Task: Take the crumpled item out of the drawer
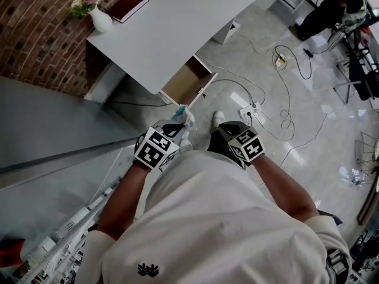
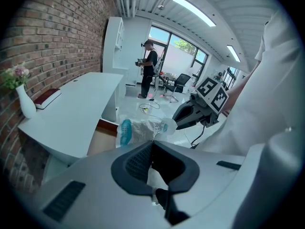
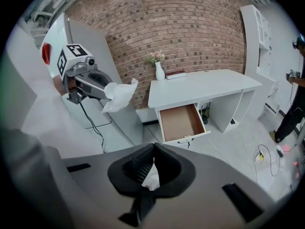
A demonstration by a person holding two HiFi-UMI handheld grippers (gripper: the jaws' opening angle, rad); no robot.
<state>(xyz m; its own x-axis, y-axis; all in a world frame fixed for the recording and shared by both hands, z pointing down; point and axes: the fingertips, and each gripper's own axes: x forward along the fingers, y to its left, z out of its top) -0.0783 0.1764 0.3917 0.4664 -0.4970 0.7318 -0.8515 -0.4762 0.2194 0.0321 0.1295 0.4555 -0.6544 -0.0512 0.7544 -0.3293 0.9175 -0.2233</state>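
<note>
Left gripper point(image 3: 106, 88) fingers closed on the crumpled item point(image 1: 183, 118), held in the air in front of the person, clear of the open drawer point(image 1: 186, 81). Right gripper point(image 2: 176, 123) fingers closed just beside it; a white scrap shows between them, possibly nothing held. White surface point(image 1: 177, 22) against the brick wall point(image 1: 35, 28) carries a vase point(image 1: 100, 19) and a book point(image 1: 127, 6); cables point(image 1: 290, 58) trail over the floor point(image 1: 320, 141).
</note>
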